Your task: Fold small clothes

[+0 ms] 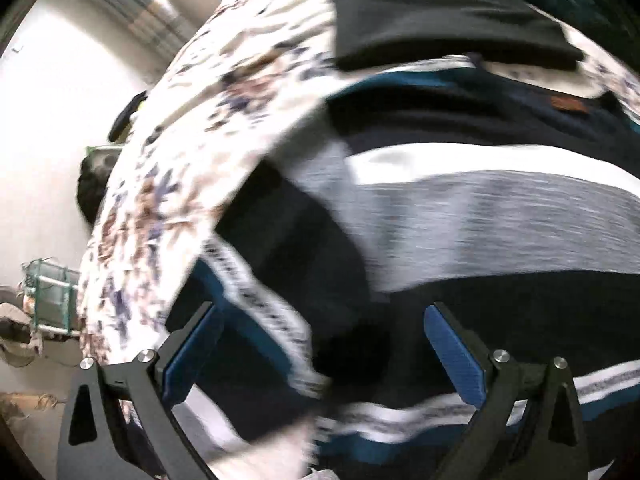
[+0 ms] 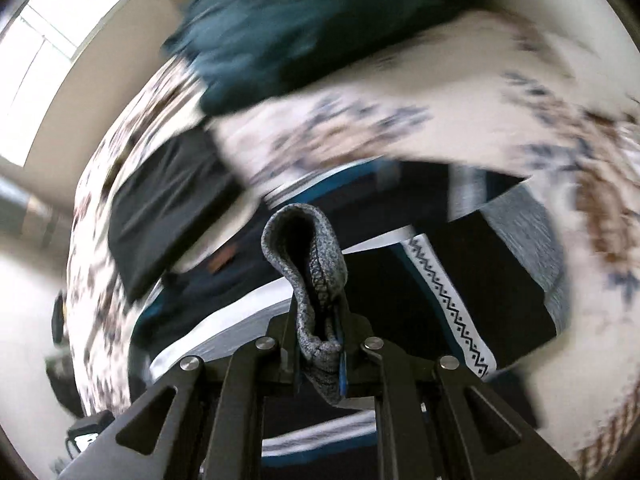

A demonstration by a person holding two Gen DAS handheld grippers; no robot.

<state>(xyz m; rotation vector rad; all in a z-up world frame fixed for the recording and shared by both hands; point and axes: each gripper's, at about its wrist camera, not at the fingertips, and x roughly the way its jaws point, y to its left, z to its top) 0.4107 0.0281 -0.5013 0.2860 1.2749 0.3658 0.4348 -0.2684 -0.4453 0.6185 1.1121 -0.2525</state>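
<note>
Mostly blurred: one striped garment (image 1: 460, 216) lies on a floral bedspread (image 1: 168, 184), its near edge cut off. Left gripper (image 1: 320, 356) hovers open above it; right gripper (image 2: 320, 352) pinches its grey fold (image 2: 316, 280).

A home bedroom: floral bedspread (image 1: 168, 184) beneath a window (image 2: 52, 52).
</note>
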